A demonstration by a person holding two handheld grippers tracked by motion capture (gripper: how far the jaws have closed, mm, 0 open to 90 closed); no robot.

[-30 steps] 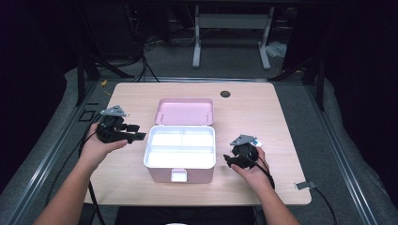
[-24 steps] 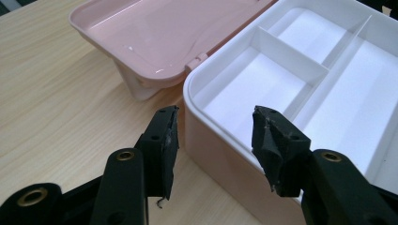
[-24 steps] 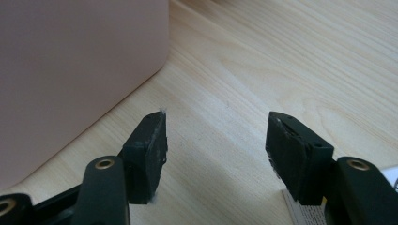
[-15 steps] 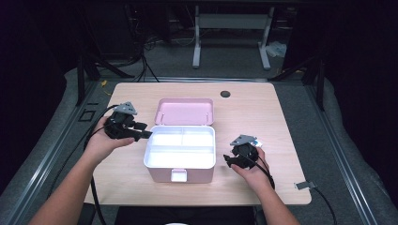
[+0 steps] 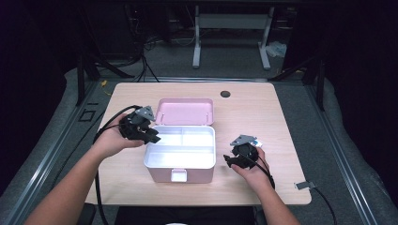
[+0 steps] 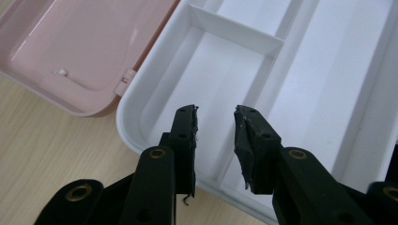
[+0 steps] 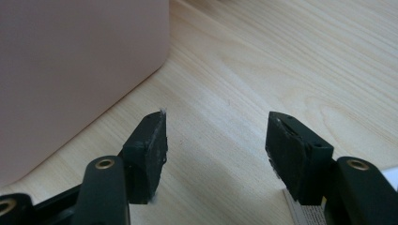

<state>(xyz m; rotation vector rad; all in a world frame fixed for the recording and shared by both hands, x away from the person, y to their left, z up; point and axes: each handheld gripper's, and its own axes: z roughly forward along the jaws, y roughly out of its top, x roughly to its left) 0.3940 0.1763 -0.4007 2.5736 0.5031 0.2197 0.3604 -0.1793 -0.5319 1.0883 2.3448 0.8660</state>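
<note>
Left gripper (image 5: 151, 137): you've brought it in from the left side of the box (image 5: 180, 161) to over the box's rear-left corner since a second ago. Its jaws have just been closing and now stand at a narrow gap with nothing between them. In the left gripper view (image 6: 215, 123) the tips hang above the white tray (image 6: 300, 79), over the near-left compartment, touching no wall that you can see. Lid (image 5: 184, 111) lies flat behind the box, hinged open, pink inside up; same as before.

Right gripper (image 5: 233, 161): you've kept it where it was, on the table (image 5: 263, 108) just right of the box. Jaws wide apart, holding nothing. In the right gripper view (image 7: 217, 133) the box's pink wall (image 7: 70, 70) sits just left of the tips, apart from them.

Box has stayed put near the table's front middle.
</note>
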